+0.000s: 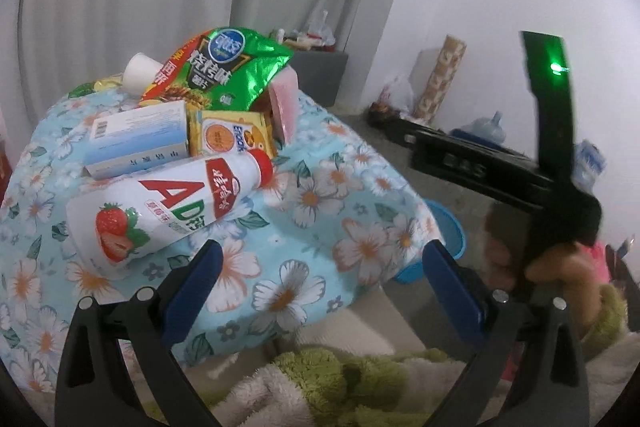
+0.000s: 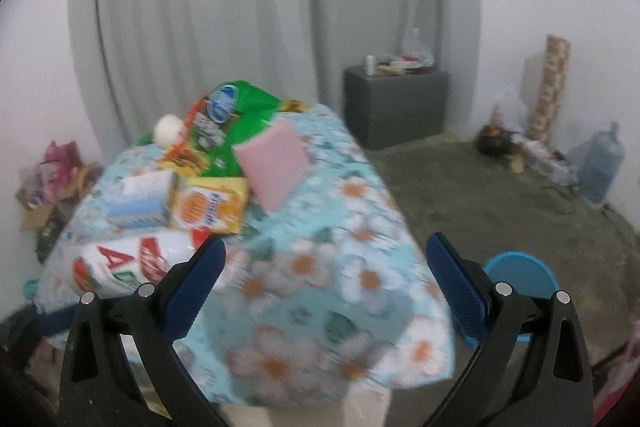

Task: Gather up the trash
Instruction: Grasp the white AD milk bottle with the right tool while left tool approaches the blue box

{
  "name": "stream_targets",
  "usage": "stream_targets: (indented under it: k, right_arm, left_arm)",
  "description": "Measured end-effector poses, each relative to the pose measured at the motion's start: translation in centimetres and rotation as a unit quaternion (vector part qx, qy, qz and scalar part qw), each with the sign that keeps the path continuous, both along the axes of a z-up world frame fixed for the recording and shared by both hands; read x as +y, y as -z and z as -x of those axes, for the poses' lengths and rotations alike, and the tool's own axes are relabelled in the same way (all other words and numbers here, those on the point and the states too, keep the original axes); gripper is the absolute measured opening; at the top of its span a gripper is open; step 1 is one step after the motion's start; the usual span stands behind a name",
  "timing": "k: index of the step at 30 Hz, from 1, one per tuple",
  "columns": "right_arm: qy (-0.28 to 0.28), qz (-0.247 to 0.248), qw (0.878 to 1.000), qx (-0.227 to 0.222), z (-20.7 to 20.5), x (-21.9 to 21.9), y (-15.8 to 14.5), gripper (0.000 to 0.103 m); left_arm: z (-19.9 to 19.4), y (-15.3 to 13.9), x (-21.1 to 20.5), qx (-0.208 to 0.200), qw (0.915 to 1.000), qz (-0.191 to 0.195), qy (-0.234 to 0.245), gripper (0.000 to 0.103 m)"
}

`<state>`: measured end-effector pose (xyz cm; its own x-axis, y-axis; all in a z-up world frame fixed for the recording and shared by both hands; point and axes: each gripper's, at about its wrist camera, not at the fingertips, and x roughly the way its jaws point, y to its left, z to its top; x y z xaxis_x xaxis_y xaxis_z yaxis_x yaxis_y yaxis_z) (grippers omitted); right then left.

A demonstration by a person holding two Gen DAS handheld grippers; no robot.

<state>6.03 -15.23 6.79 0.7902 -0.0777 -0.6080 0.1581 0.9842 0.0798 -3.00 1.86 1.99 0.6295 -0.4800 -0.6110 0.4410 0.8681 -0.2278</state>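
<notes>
Trash lies on a table under a floral cloth (image 1: 320, 211). It includes a white strawberry drink bottle (image 1: 168, 207) with a red cap, a blue-and-white box (image 1: 136, 139), a yellow snack packet (image 1: 228, 137), a green chip bag (image 1: 228, 67), a white paper cup (image 1: 138, 71) and a pink packet (image 1: 286, 107). My left gripper (image 1: 322, 267) is open just before the table's near edge, right of the bottle, holding nothing. In the blurred right wrist view, my right gripper (image 2: 326, 259) is open above the cloth (image 2: 340, 227), with the bottle (image 2: 132, 263) by its left finger.
A blue basin (image 2: 520, 275) sits on the floor right of the table (image 1: 450, 231). A hand (image 1: 560, 263) holds the black body of the other device (image 1: 480, 167) at the right. A grey cabinet (image 2: 396, 103), a water jug (image 2: 602, 167) and floor clutter stand by the walls.
</notes>
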Motion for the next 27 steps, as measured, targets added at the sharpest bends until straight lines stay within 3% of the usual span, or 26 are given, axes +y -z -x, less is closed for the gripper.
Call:
stream_targets:
  k: [5,8,11,14,18,21,27]
  right_arm:
    - [-0.042,-0.064,0.997,0.015,-3.0,1.4,-0.3,0.096]
    - [-0.061,-0.114,0.991,0.042,-5.4,2.5,0.0,0.096]
    - [-0.076,-0.197,0.972,0.099,-7.5,3.7,1.1,0.096]
    - [-0.082,-0.282,0.943,0.155,-9.1,4.9,2.1,0.096]
    - [-0.085,-0.295,0.933,0.19,-10.0,6.7,3.1,0.096]
    - [-0.077,-0.339,0.909,0.231,-10.3,7.3,4.7,0.096]
    - [-0.051,-0.378,0.878,0.288,-9.5,8.5,6.9,0.096]
  left_arm:
    - [0.0,-1.0,2.6,-0.009,0.9992,0.026,-0.027,0.098]
    - [-0.5,-1.4,4.9,-0.008,0.997,0.03,-0.071,0.097]
    - [-1.2,-2.0,7.6,-0.018,0.9921,0.025,-0.122,0.097]
    - [-1.8,-2.6,9.9,-0.036,0.9847,0.001,-0.17,0.097]
    - [-2.3,-3.2,12.9,-0.044,0.9747,-0.008,-0.219,0.097]
    - [-2.9,-3.1,14.6,-0.041,0.968,-0.017,-0.247,0.097]
    - [-3.7,-2.6,16.7,-0.034,0.9648,0.0,-0.261,0.097]
